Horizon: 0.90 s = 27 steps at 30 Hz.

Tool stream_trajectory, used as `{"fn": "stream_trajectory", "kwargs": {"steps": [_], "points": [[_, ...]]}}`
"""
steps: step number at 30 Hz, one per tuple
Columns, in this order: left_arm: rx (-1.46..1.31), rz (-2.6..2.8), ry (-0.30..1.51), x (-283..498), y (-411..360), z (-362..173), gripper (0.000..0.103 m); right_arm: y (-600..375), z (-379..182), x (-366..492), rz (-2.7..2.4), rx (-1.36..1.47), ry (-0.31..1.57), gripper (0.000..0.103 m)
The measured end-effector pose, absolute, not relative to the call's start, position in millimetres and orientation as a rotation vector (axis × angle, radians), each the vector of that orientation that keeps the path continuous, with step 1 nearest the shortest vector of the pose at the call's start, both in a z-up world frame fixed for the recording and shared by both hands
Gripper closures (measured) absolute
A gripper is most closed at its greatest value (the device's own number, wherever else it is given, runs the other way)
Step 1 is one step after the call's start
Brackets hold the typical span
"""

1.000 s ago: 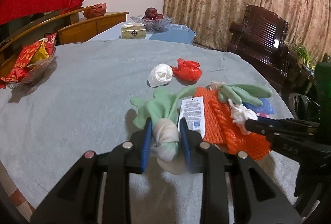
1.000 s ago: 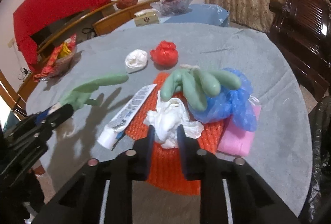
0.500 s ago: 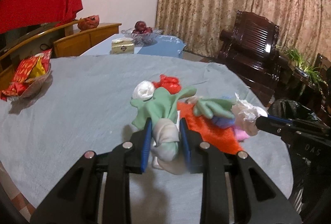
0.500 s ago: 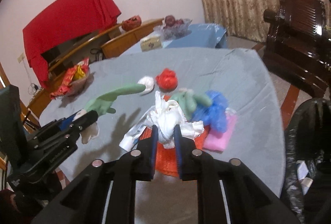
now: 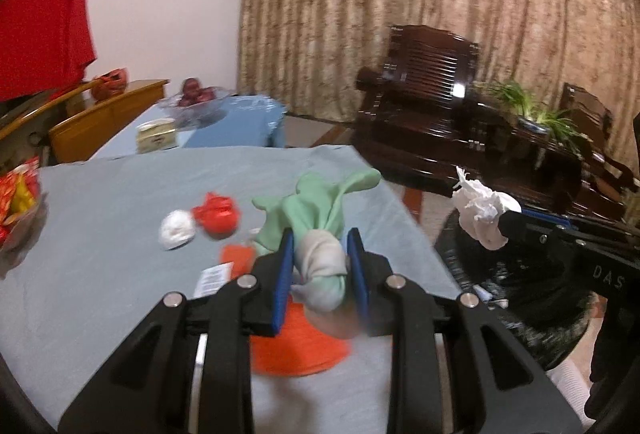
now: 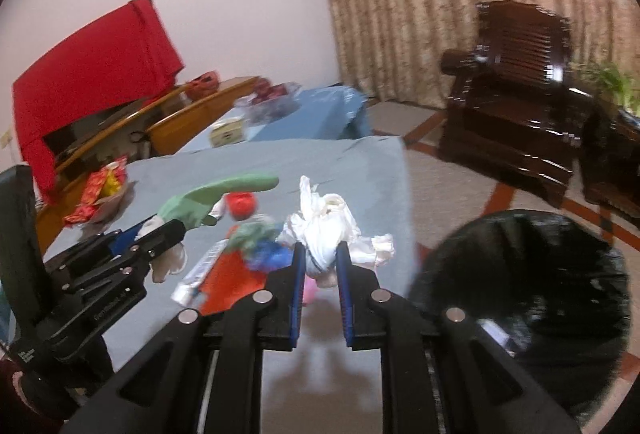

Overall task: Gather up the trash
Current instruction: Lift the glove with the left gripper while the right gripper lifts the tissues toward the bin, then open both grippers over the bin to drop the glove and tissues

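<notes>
With both loads up off the table, the left gripper [image 5: 320, 270] clamps a green glove [image 5: 316, 205] and the right gripper [image 6: 318, 266] pinches a tissue wad [image 6: 328, 230], neither yet in the black bin [image 6: 520, 298]. Left on the table [image 5: 100, 234]: red wad [image 5: 218, 213], white wad [image 5: 176, 230], orange mat [image 5: 296, 346], tube [image 6: 198, 272].
</notes>
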<state>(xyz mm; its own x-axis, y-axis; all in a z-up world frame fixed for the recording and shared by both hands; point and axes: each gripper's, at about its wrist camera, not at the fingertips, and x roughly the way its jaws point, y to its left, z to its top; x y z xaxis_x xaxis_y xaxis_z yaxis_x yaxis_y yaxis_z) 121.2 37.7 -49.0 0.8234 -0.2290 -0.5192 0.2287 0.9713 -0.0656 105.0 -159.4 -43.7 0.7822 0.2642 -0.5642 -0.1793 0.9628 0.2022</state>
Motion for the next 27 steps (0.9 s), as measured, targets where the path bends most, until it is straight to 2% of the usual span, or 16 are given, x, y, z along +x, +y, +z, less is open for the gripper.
{"fn": "stream_trajectory", "kwargs": {"steps": [12, 24, 27], "points": [[0.046, -0.476, 0.534, 135, -84, -52, 0.077, -273, -50, 73, 0.012, 0.157, 0.634, 0.087], [0.066, -0.647, 0.593, 156, -187, -85, 0.077, -359, -80, 65, -0.147, 0.198, 0.666, 0.087], [0.069, -0.682, 0.615, 161, -203, -93, 0.074, -370, -87, 66, -0.168, 0.197, 0.676, 0.086]]}}
